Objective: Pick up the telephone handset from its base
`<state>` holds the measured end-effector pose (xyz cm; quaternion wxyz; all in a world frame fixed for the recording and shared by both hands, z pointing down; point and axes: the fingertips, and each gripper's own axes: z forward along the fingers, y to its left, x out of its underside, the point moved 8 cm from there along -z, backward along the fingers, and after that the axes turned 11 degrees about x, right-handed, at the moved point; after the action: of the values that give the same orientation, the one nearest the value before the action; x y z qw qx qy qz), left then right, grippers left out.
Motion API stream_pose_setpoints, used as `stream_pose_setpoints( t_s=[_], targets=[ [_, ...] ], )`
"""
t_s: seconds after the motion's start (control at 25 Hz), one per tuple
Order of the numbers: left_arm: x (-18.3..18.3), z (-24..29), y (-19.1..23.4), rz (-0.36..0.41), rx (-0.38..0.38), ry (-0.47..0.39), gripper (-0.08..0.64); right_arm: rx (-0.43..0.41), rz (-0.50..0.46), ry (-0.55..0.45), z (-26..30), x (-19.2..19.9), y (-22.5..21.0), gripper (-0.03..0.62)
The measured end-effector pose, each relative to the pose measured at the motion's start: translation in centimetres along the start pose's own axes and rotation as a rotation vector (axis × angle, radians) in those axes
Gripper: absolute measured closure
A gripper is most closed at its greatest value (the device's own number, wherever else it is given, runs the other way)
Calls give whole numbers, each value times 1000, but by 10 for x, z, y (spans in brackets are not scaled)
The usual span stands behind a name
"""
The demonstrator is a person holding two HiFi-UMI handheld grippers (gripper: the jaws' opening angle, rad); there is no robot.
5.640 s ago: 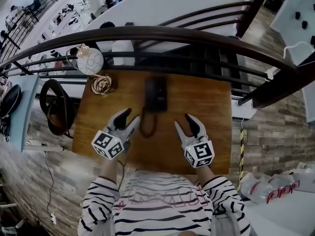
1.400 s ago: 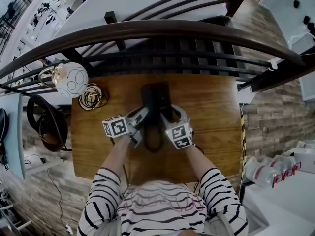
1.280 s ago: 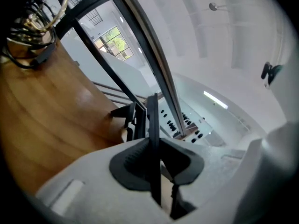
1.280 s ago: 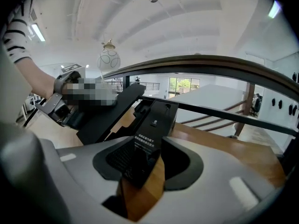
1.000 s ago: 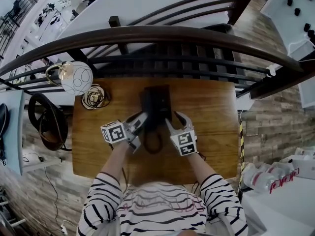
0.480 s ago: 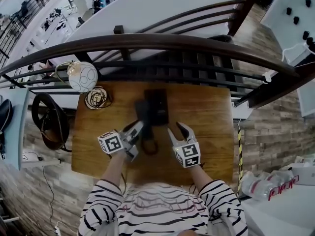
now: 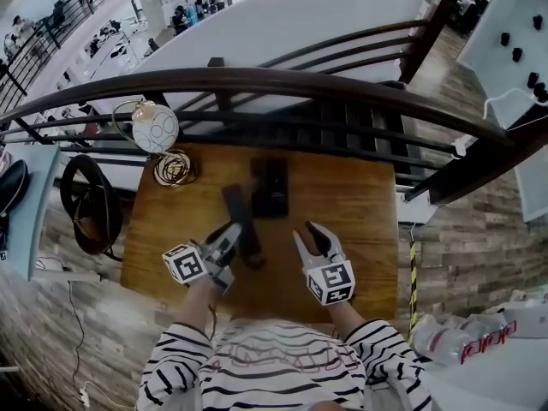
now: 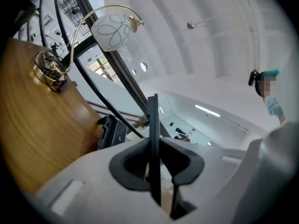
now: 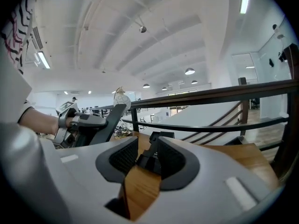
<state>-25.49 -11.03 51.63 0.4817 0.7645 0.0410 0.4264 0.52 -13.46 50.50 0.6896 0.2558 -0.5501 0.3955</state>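
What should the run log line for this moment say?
left gripper: shut on black telephone handset, lifted off black base | right gripper: empty, jaws just been closing | base: on brown wooden table

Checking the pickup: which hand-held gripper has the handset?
The left hand-held gripper, shut on the black handset, off the base. The right hand-held gripper holds nothing; its jaws have just been closing, empty.

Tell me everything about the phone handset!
The handset is black, long and slim, plastic by its look. It is off its base, held tilted above the wooden table. The fingers of the left gripper clamp its lower part. A dark cord loops beneath it.
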Motion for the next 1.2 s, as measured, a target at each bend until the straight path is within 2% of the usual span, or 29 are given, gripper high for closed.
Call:
stream_pose_setpoints(
  t_s=[0.6, 1.2],
  targets=[
    [55, -31, -79, 46, -18, -102, 492, -78, 5, -79, -85, -12, -6, 515],
    [100, -54, -137, 90, -32, -172, 492, -97, 15, -83, -134, 2, -20, 591]
  ],
)
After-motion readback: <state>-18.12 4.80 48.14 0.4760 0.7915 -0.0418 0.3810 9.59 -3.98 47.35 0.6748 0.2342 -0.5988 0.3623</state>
